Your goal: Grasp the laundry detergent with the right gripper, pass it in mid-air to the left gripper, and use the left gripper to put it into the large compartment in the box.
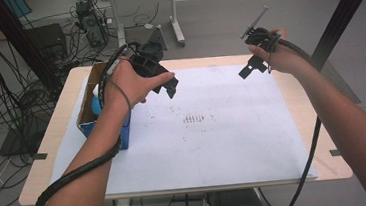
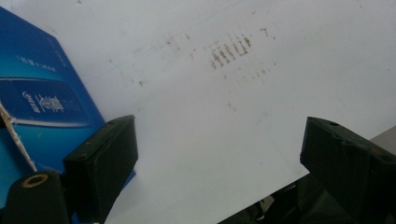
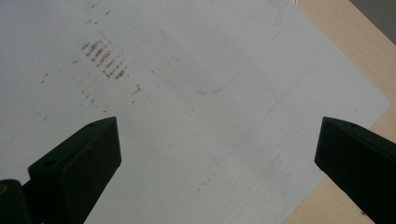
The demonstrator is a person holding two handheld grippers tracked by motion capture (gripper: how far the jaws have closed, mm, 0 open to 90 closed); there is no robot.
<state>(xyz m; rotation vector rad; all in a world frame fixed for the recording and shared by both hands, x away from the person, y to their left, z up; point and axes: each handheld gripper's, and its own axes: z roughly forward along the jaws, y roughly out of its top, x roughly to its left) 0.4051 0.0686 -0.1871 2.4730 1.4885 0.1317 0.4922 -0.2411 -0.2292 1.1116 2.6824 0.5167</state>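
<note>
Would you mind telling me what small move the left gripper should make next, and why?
Probably a short move toward the blue box at the table's left edge, jaws kept apart. The left gripper hangs open and empty above the white sheet, and the box is the nearest thing to it. The right gripper is open too, farther off.

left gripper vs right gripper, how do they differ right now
The left gripper hangs over the white sheet beside the blue box; the right gripper hangs near the sheet's far right corner, away from the box. Both have open, empty jaws.
</note>
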